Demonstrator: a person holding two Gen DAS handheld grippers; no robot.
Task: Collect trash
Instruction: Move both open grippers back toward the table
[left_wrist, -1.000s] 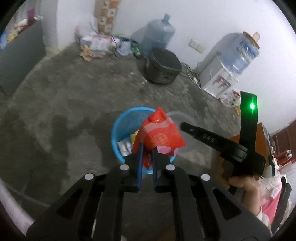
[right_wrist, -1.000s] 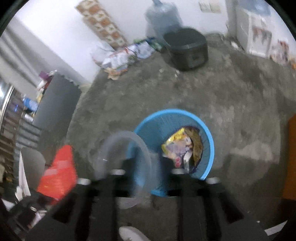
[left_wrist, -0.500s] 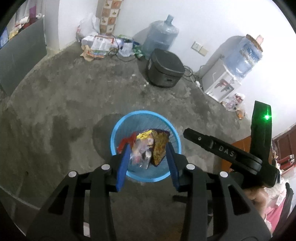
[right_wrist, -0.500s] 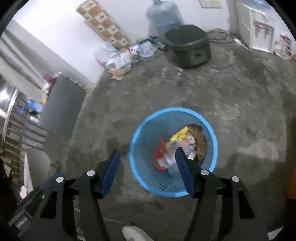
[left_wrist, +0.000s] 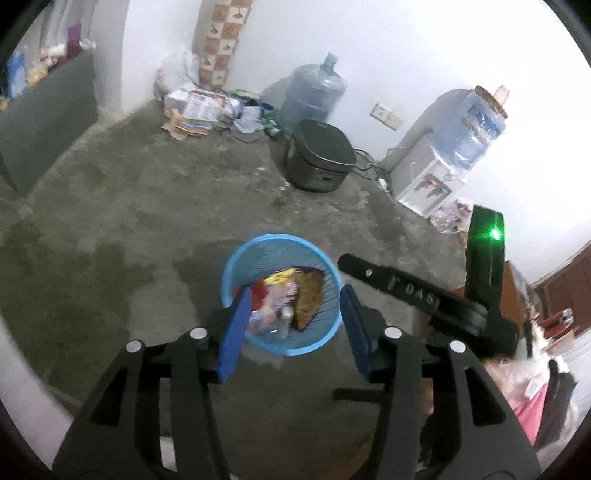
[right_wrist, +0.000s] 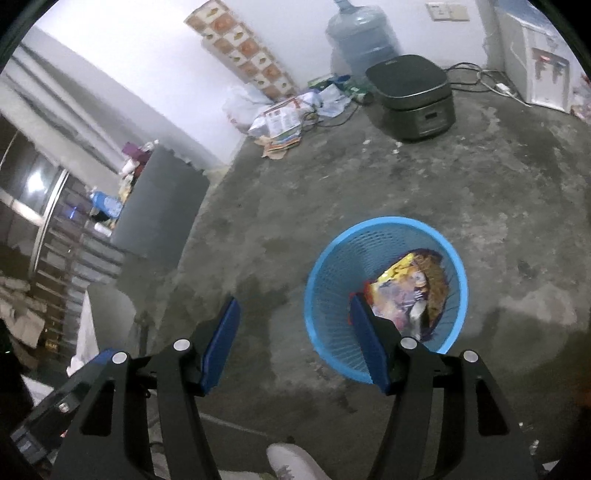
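Both jaws have just been opening. The left hand-held gripper (left_wrist: 293, 325), which held a red wrapper a second ago, now stands open and empty; so does the right hand-held gripper (right_wrist: 295, 339). The round blue plastic mesh basket (left_wrist: 236, 266), at lower centre on the concrete floor (left_wrist: 129, 221), now contains the red wrapper (left_wrist: 258, 290) among yellow snack packets (right_wrist: 410, 280). Judged: this deposit is complete.

Both grippers: black angular frames with triangular cut-outs, silver round screws, blue finger pads (left_wrist: 233, 334). Left gripper (left_wrist: 293, 330) view: right unit's arm at 3 o'clock, embossed lettering, green LED lit; pink sleeve at 4 o'clock. Right gripper (right_wrist: 295, 345) view: white shoe at 6 o'clock.
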